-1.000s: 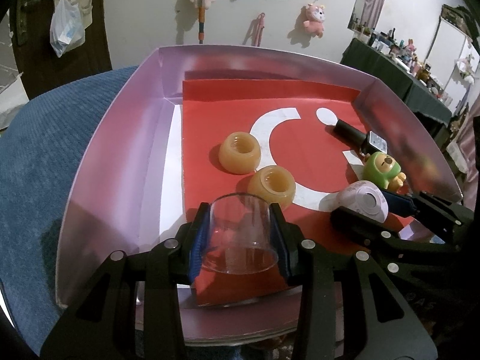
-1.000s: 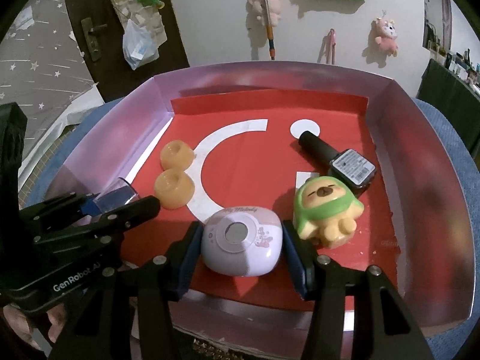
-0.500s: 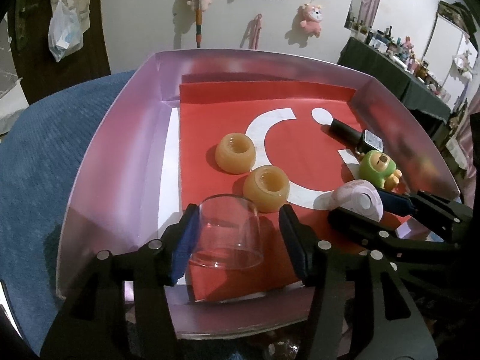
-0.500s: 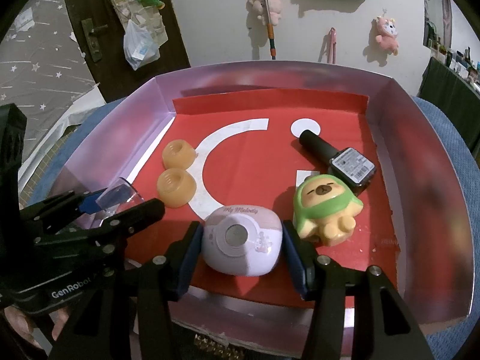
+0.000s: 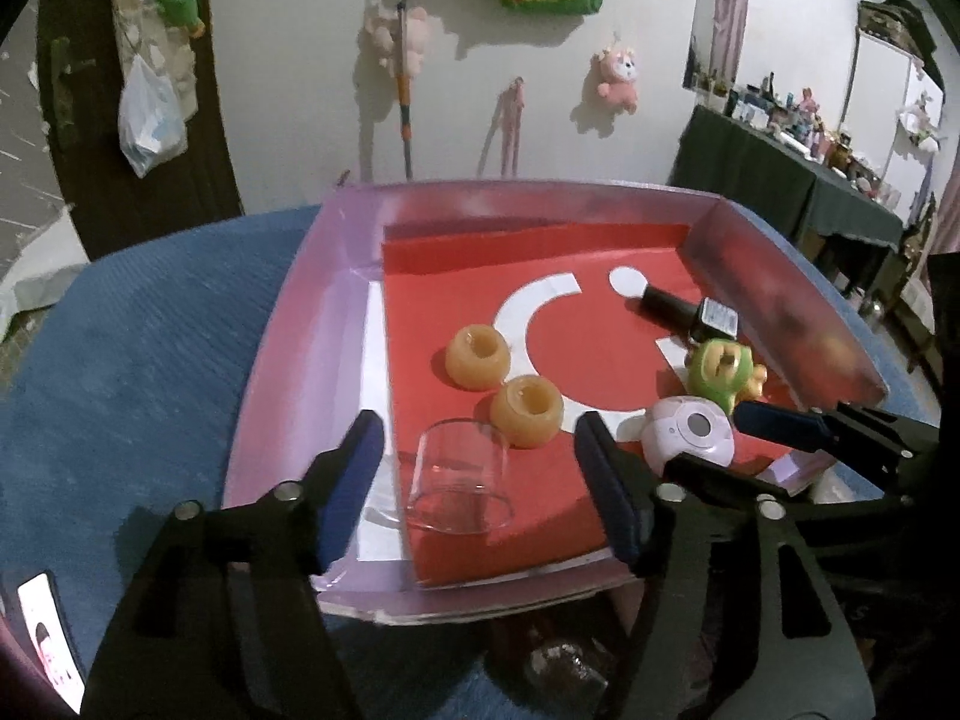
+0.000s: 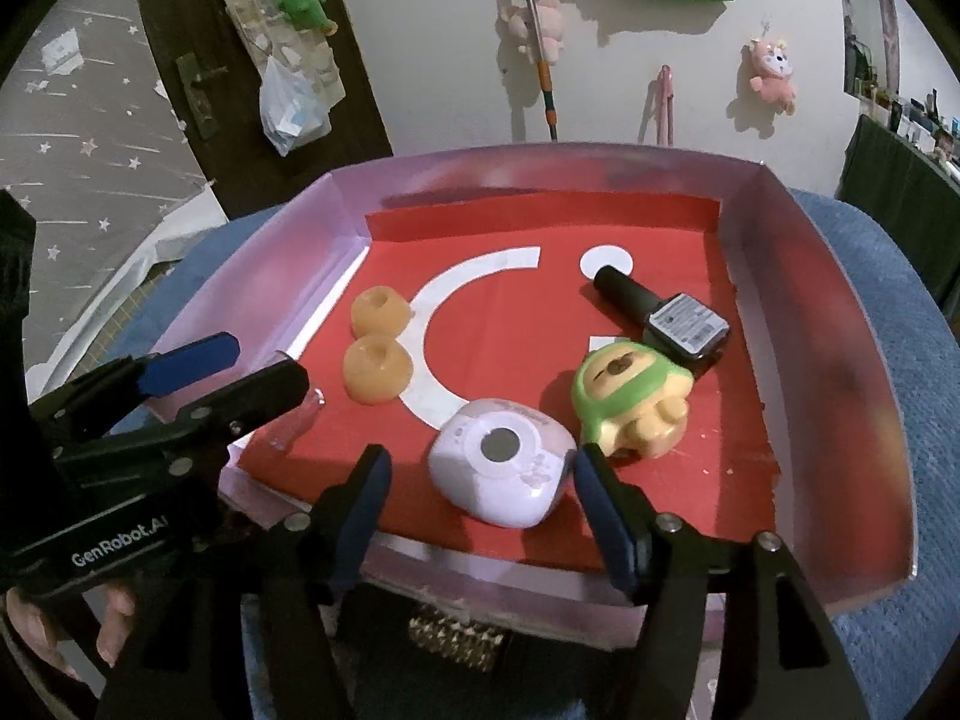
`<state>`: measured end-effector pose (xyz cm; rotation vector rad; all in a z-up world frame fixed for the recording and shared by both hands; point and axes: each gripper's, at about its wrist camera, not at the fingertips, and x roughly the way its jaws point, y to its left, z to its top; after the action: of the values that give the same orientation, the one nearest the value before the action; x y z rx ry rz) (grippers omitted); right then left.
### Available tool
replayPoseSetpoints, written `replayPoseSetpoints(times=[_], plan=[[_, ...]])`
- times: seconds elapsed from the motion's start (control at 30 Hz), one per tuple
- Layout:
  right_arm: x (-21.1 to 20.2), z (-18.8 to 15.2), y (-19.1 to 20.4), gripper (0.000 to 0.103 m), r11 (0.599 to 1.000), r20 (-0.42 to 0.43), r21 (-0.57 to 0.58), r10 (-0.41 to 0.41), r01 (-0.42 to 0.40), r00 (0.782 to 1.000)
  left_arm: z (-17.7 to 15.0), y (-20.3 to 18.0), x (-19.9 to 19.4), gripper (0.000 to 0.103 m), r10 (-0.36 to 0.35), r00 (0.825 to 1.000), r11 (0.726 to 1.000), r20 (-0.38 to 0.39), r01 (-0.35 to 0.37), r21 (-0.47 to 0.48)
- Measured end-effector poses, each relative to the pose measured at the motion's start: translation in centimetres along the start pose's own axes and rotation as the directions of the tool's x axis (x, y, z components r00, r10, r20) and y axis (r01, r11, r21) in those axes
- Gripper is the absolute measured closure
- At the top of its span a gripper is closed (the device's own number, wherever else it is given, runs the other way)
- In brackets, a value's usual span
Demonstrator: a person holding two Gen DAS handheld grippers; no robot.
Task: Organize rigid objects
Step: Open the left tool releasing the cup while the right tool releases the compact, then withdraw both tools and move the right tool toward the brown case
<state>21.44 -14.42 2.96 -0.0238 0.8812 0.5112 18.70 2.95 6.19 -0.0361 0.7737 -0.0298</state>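
**Both grippers open over the pink tray**

A big blue cushion fills the left side of the left wrist view. On it sits a pink tray with low walls. A red sheet with a white curve and a white dot covers the tray floor.

The left gripper fills the bottom of its own view. Its fingers are spread wide, one on each side of the clear glass cup. They do not touch the cup. The cup stands on the near left part of the red sheet, low in the middle of the frame.

The right gripper fills the bottom of the right wrist view. Its fingers are spread wide too. The pale purple case lies between them on the red sheet. The right-hand finger is just beside the case, and I cannot tell if it touches. The left-hand finger is clear of it.

Just to the right of the case lies a green and yellow toy. Above it, nearer the right wall, lies a black bottle on its side, with a label facing up.

Two round orange rings sit side by side in the left middle of the frame, close to the cup.
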Motion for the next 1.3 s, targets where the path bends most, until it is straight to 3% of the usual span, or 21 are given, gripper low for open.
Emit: replayPoseSetpoints(times=[0.23, 0.37, 0.43, 0.57, 0.67, 1.07, 1.3], plan=[[-2.0, -0.2, 0.2, 0.028, 1.000, 0.047, -0.005, 0.007, -0.007, 0.999, 0.0, 1.1, -1.8, 0.032, 0.030, 0.999, 0.999, 0.039, -0.029, -0.021], [-3.3, -0.4, 0.4, 0.017, 1.000, 0.082, -0.011, 0.007, -0.006, 0.997, -0.5, 1.7, -2.6, 0.032, 0.030, 0.998, 0.999, 0.048, -0.028, -0.037], [-4.2, -0.6, 0.5, 0.015, 1.000, 0.101, -0.014, 0.008, -0.007, 0.995, -0.8, 2.0, -3.1, 0.026, 0.027, 0.998, 0.999, 0.055, -0.025, -0.047], [-5.7, -1.0, 0.8, 0.008, 1.000, 0.137, -0.023, 0.015, -0.012, 0.990, -1.2, 2.4, -3.9, 0.025, 0.028, 0.998, 0.998, 0.064, -0.024, -0.063], [-6.7, -1.2, 1.1, 0.002, 0.999, 0.162, -0.032, 0.028, -0.023, 0.986, -1.4, 2.6, -4.4, 0.005, 0.020, 0.997, 0.997, 0.073, -0.015, -0.072], [-10.5, -3.4, 3.0, 0.000, 0.993, 0.267, -0.116, 0.042, -0.011, 0.963, -2.7, 2.8, -6.4, 0.000, 0.011, 0.994, 0.996, 0.108, -0.001, -0.091], [-11.7, -5.5, 3.7, 0.000, 0.984, 0.298, -0.172, 0.014, 0.039, 0.954, -3.9, 2.2, -7.3, 0.000, 0.010, 0.994, 0.996, 0.110, -0.001, -0.084]])
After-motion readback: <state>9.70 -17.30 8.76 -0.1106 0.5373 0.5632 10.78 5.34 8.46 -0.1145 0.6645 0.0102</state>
